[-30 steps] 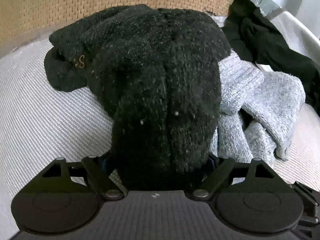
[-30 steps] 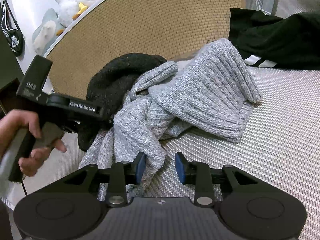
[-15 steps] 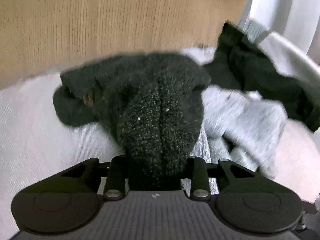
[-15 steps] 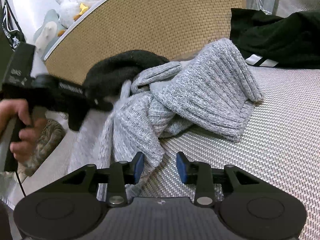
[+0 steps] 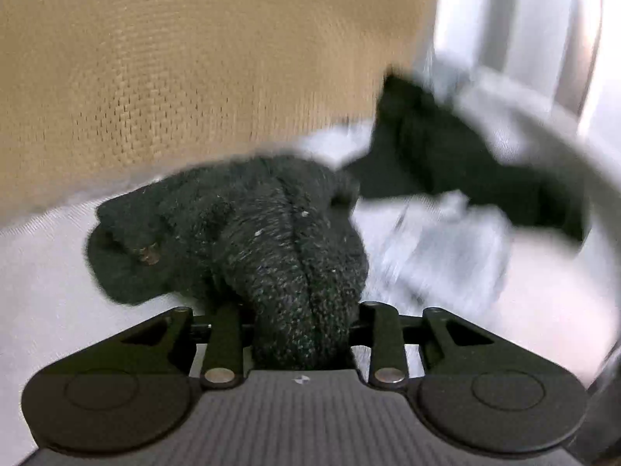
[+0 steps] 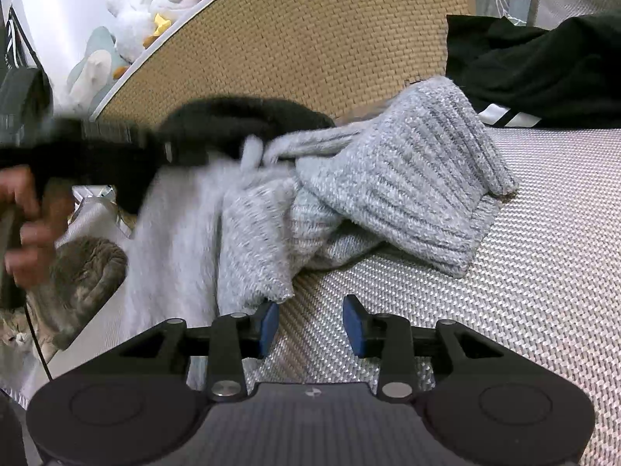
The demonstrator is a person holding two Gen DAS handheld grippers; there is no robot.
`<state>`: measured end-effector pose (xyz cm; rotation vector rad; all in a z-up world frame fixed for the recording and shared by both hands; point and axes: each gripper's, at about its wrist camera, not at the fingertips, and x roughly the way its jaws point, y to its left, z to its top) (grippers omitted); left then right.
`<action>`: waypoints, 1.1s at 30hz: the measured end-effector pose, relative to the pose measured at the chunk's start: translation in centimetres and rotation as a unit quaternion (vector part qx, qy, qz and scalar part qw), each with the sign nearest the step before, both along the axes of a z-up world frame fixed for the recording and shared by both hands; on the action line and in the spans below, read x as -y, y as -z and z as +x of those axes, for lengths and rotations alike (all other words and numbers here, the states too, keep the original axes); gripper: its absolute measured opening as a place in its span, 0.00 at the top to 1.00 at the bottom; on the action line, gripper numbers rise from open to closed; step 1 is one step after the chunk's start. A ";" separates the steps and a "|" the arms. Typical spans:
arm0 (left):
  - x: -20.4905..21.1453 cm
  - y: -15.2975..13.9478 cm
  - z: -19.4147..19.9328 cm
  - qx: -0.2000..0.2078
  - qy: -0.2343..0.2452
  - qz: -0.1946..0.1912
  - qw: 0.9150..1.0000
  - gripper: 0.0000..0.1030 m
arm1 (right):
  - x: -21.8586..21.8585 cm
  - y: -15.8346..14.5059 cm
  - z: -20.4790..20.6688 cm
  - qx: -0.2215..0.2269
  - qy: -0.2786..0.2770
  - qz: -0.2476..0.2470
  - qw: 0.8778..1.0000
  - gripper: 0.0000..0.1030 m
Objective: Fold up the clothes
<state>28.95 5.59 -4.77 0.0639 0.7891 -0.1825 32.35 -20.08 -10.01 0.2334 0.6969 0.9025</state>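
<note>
- The left gripper [image 5: 302, 330] is closed on a dark fuzzy sweater [image 5: 248, 240]. A thick bunch of the sweater fills the gap between its fingers.
- The rest of the dark fuzzy sweater lies in a heap on the pale woven bed cover [image 5: 42, 291], in front of a tan woven headboard [image 5: 194, 70].
- In the right wrist view, the left gripper [image 6: 97, 147] shows as a dark blur on the left side, and a hand [image 6: 31, 225] holds its handle.
- The right gripper [image 6: 310, 326] is open. Nothing sits between its blue pads [image 6: 355, 324].
- The right gripper is low over the bed cover [image 6: 543, 252]. The edge of a grey knit sweater [image 6: 388, 182] hangs just above its left pad.
- The grey knit sweater is crumpled in a pile in the middle of the bed. It touches the dark fuzzy sweater [image 6: 240, 116], which is behind it and to the left.
- A black garment with white stripes [image 6: 535, 66] lies farther back on the right, near the headboard [image 6: 330, 39].
- The left wrist view is blurry on its right side. There the grey sweater [image 5: 446, 248] and the black garment [image 5: 465, 163] can just be made out.
- Soft toys [image 6: 132, 27] sit on a ledge above the headboard.
- A furry animal [image 6: 81, 272] lies low at the left, past the edge of the bed.
</note>
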 end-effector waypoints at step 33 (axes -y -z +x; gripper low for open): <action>-1.7 -2.2 -1.1 0.074 -0.087 -0.057 0.992 0.77 | -0.3 -0.5 -0.3 0.016 -0.004 -0.014 1.000 0.56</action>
